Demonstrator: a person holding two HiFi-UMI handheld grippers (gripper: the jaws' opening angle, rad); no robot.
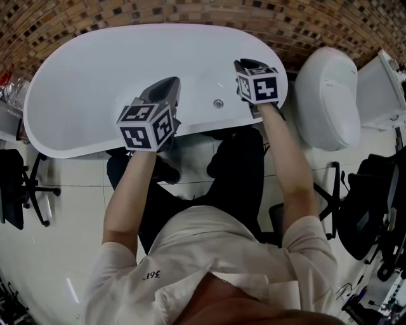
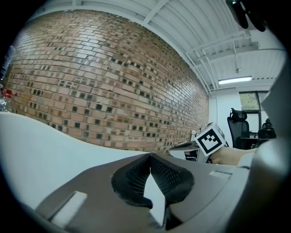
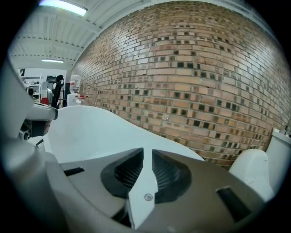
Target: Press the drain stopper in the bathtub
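Inside bathtub (image 1: 89, 82), drain stopper (image 1: 218, 103) at bottom; left gripper (image 1: 166, 87) closed, empty; right gripper (image 1: 250, 64) narrowly apart, empty.

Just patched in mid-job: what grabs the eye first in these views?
A big white oval bathtub fills the top of the head view against a brown brick wall, its small round metal drain stopper near the close rim. The left gripper and right gripper hover on either side of the stopper, neither touching it; a white toilet stands at the right.
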